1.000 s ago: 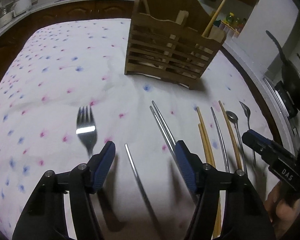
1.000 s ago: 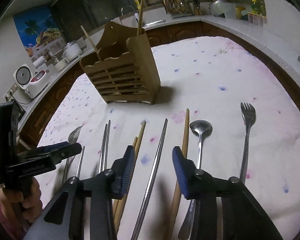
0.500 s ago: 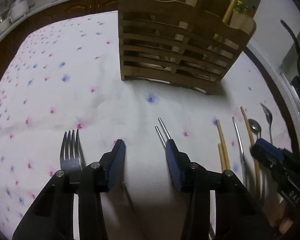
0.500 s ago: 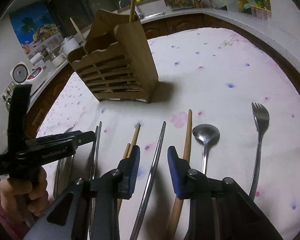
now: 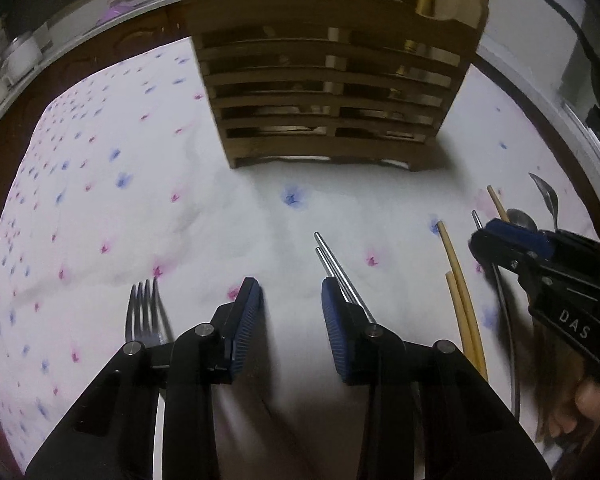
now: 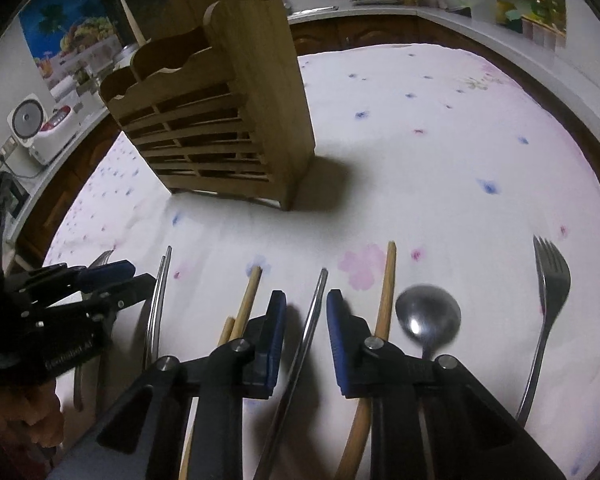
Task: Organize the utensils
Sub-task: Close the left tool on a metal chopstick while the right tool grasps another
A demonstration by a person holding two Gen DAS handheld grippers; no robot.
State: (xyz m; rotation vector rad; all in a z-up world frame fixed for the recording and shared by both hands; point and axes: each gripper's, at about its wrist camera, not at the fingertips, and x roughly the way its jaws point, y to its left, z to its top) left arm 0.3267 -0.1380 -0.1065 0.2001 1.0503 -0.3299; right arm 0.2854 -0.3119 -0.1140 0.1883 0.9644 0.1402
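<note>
Fingers first: my right gripper [image 6: 303, 336] stands with its blue pads either side of a single slim steel chopstick [image 6: 315, 300]. The jaws have just been closing, yet a sliver of gap shows on each side, so nothing is clamped. That chopstick's long axis runs straight along my fingers, tip pointing away toward the slatted bamboo utensil caddy [image 6: 220, 128], so the squeeze falls across its width.

My left gripper [image 5: 290, 314] has also just been closing. Between its pads I see only the white cloth with pink and blue flowers [image 5: 100, 200]. A pair of steel chopsticks [image 5: 336, 268] lies against the outer face of its right pad, not between the two. A steel fork [image 5: 144, 312] lies just outside the left pad. I cannot tell whether anything sits lower between the fingers.

The right wrist view shows the straddle. It also shows a wooden chopstick [image 6: 386, 288], a round steel spoon [image 6: 428, 316] and a second fork [image 6: 552, 280] further right. The left view shows only the caddy's slatted front.
</note>
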